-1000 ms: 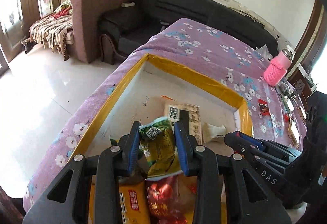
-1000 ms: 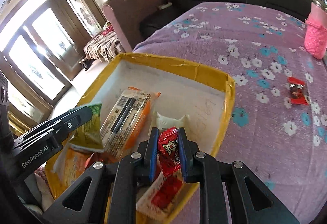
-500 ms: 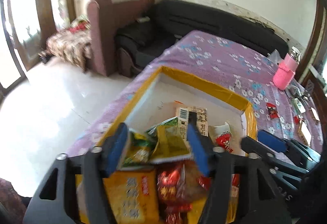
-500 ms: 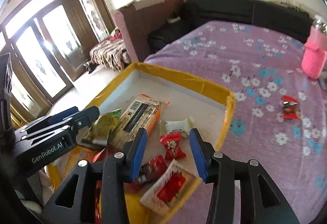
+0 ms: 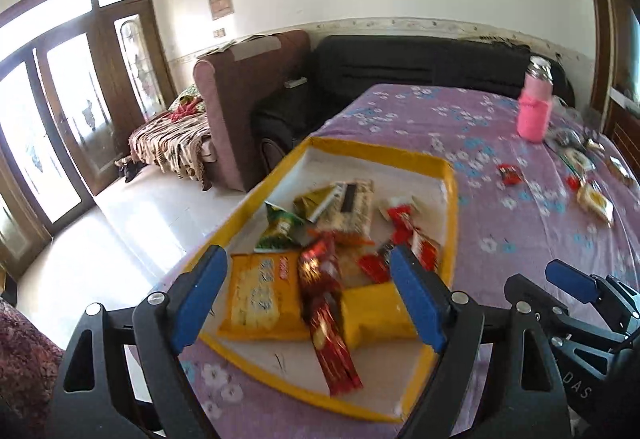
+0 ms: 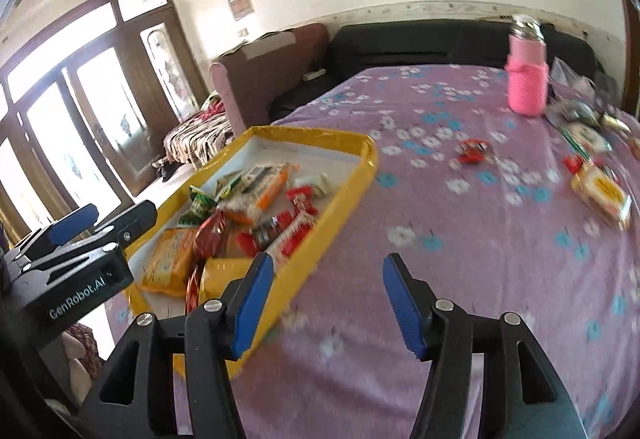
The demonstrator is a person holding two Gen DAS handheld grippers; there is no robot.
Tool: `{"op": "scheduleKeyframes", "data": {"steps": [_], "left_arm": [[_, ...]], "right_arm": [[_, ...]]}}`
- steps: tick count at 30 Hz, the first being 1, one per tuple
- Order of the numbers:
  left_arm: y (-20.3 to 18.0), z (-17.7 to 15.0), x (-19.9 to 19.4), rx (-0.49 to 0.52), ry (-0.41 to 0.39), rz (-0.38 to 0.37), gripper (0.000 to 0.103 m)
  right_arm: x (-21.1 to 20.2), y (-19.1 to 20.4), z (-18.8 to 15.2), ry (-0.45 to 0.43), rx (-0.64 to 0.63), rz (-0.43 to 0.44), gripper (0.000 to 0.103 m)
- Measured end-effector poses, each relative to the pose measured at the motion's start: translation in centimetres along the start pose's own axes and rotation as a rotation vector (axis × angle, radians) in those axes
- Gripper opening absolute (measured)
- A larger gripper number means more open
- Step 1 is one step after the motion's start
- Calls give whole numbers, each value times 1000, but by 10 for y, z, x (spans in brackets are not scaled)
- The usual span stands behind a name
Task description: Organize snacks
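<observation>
Blue pads on my left gripper stand wide apart and hold nothing; the gripper hangs above the near end of the shallow white cardboard tray with yellow-taped rim. My right gripper is spread just as wide, also empty, over the purple flower-print tablecloth just right of the tray's near right corner.

Between my left fingers, in the tray's near end, I see a yellow-orange snack bag, a shiny red foil packet lying partly on it, and a plain yellow packet on the right. Farther in lie a green snack pouch, a long barcode-printed biscuit pack and several small red-and-white sweets, all loosely piled.

Well to the right, on the cloth outside the tray, sit a small red wrapped candy and a yellow-and-white wrapped cake; beyond them more small packets are too blurred to name. At the far right stands a bottle in a pink knitted sleeve. Past the table is a black sofa, with a brown armchair at its left.
</observation>
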State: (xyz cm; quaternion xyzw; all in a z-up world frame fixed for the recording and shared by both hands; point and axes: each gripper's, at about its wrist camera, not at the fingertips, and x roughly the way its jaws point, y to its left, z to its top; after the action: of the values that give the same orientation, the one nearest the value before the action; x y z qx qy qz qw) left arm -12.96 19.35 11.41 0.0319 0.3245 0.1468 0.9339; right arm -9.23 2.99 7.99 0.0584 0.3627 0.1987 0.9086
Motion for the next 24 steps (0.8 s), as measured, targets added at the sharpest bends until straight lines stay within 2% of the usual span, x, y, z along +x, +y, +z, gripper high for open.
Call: {"op": "scheduleKeyframes", "data": {"steps": [4, 11, 24], "left_arm": [[-10, -4, -8, 29, -3, 9, 84], [-14, -6, -16, 41, -18, 15, 84], [-13, -10, -9, 30, 12, -6, 84]], "right_arm": [[-12, -2, -14, -9, 21, 1, 60], [-24, 6, -22, -31, -18, -20, 64], [-17, 13, -27, -6, -45, -13, 65]]}}
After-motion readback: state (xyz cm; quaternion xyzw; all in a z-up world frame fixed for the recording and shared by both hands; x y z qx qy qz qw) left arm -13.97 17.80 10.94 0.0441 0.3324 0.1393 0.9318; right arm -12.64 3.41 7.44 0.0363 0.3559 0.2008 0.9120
